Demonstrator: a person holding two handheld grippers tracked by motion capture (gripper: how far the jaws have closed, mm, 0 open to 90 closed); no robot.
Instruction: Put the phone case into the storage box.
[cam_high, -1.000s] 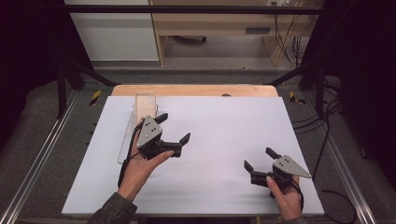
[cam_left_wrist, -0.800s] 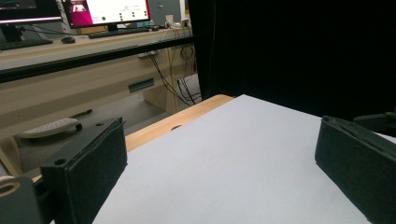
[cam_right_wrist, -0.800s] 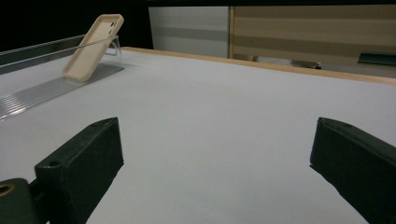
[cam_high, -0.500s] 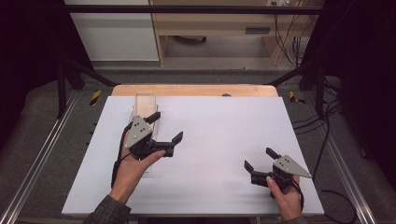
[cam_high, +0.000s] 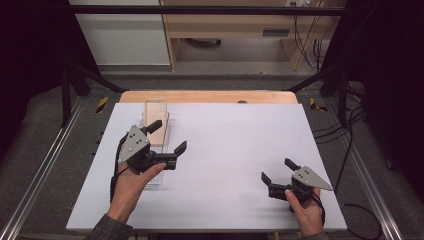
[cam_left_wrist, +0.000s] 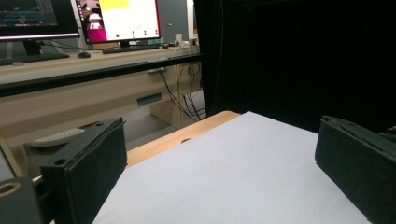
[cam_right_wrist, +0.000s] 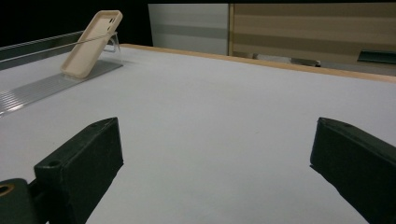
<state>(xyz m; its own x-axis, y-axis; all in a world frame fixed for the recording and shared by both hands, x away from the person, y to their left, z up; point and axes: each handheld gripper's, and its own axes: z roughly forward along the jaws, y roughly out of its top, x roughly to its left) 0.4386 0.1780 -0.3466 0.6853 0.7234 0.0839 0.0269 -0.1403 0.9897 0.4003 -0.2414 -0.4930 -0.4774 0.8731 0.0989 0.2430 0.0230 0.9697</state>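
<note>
Risk we saw: left gripper (cam_high: 165, 137), jaws wide open & empty beside phone case (cam_high: 156, 129), could tip it off clear stand (cam_high: 150, 150) w/ a sideways nudge.

I held two grippers, left gripper (cam_high: 166, 136) and right gripper (cam_high: 278, 170). The table (cam_high: 240, 145) carried one phone case (cam_right_wrist: 91, 43) on one clear stand (cam_right_wrist: 56, 84).

Between the matt black, slightly grainy jaws of the right gripper (cam_right_wrist: 219, 163) spreads the smooth, matt white table sheet (cam_right_wrist: 224, 121), edged beyond them in pale wood, while off past the left-hand jaw a matt beige plastic phone case (cam_right_wrist: 91, 44) leans on a clear, glossy plastic stand (cam_right_wrist: 56, 81).
</note>
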